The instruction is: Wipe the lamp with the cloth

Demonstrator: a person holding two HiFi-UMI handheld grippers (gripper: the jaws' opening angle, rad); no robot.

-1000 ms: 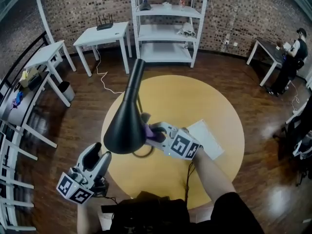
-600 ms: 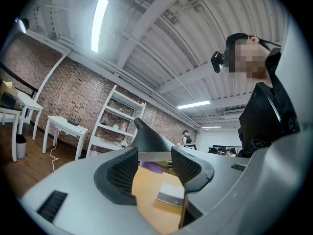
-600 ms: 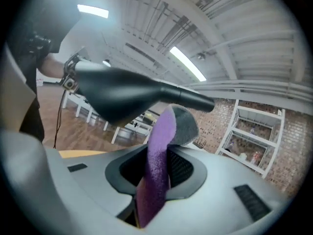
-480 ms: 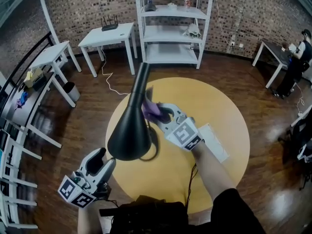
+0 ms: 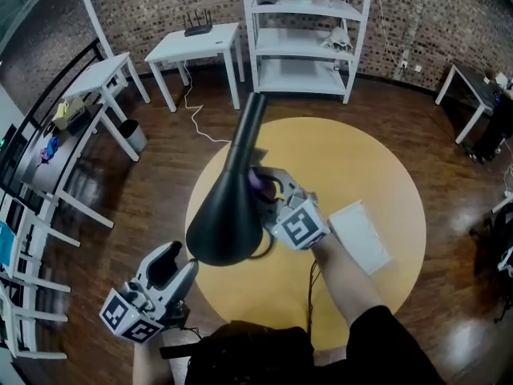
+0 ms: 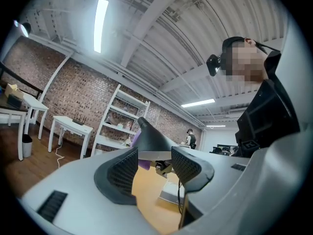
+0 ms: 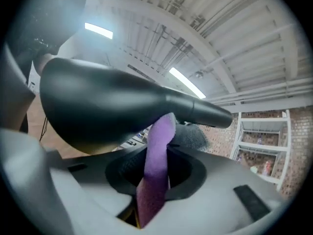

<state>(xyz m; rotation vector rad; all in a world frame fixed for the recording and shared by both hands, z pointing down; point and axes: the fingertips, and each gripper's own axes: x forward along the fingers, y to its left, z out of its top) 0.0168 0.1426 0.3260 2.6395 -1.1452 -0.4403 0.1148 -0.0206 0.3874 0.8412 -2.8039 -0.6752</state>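
The lamp point(image 5: 228, 219) is matte black: a wide cone shade tapering to a slim neck toward 12 o'clock, over the round yellow desk point(image 5: 361, 159). The right gripper point(image 5: 267, 184), jaws just tightened, clamps the purple cloth point(image 7: 155, 180) against the neck's 3 o'clock side. The left gripper point(image 5: 170, 257), jaws apart and empty, sits at the shade's 7 o'clock.
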